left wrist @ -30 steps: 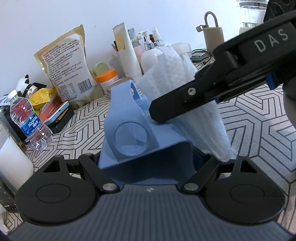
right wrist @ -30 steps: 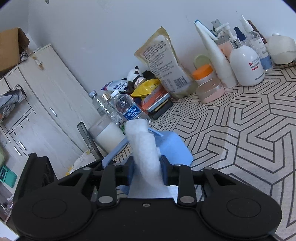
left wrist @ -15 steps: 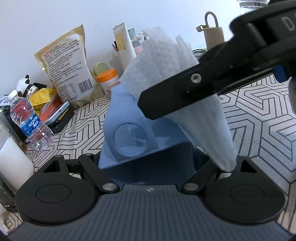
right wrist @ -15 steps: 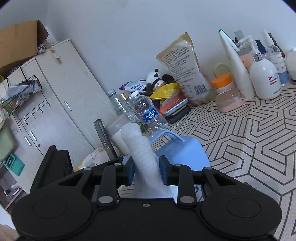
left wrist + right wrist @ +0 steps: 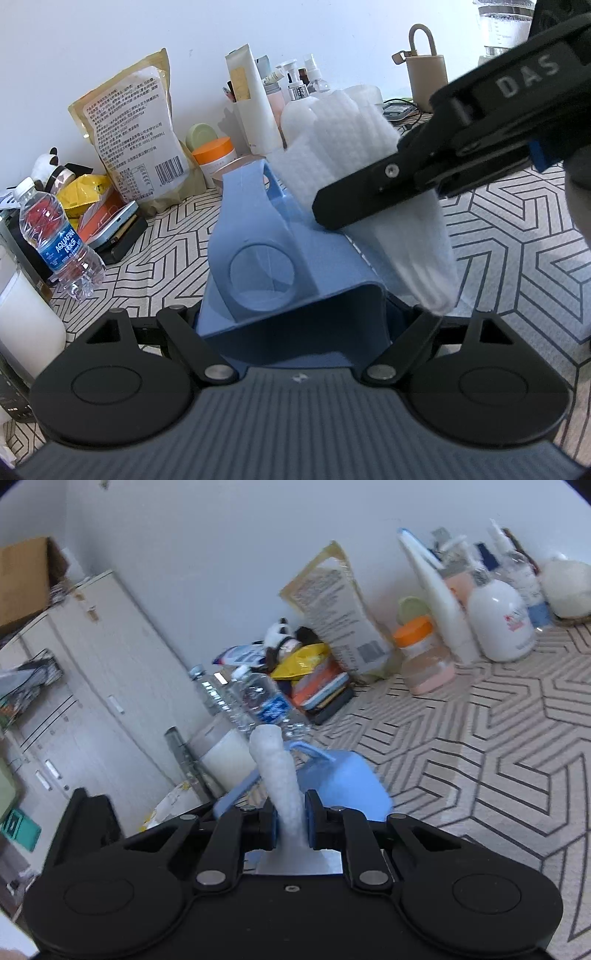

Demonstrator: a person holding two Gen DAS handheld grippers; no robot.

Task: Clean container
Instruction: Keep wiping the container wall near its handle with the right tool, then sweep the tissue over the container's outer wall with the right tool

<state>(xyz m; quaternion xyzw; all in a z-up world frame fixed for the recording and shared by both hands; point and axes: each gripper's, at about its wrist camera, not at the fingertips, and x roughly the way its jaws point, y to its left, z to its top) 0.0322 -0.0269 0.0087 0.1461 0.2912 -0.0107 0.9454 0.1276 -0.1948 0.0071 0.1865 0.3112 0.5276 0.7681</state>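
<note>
A blue plastic container point(image 5: 295, 266) with a handle and a round recess is clamped in my left gripper point(image 5: 295, 325), tilted above the patterned tabletop. It also shows in the right wrist view point(image 5: 343, 786). My right gripper point(image 5: 290, 823) is shut on a folded white cloth point(image 5: 277, 771). In the left wrist view the cloth point(image 5: 369, 158) rests against the container's right side, with the right gripper's black fingers point(image 5: 388, 184) across it.
Along the wall stand a tan food bag point(image 5: 129, 136), white bottles and tubes point(image 5: 255, 99), an orange-lidded jar point(image 5: 214, 155), a water bottle point(image 5: 59, 240) and stacked items point(image 5: 110, 225). A white cabinet point(image 5: 74, 686) is at left. The patterned tabletop point(image 5: 498, 757) extends to the right.
The right gripper with the cloth rose and swung left over the container half a second ago, then came back down against the container's right side. The left gripper kept its hold.
</note>
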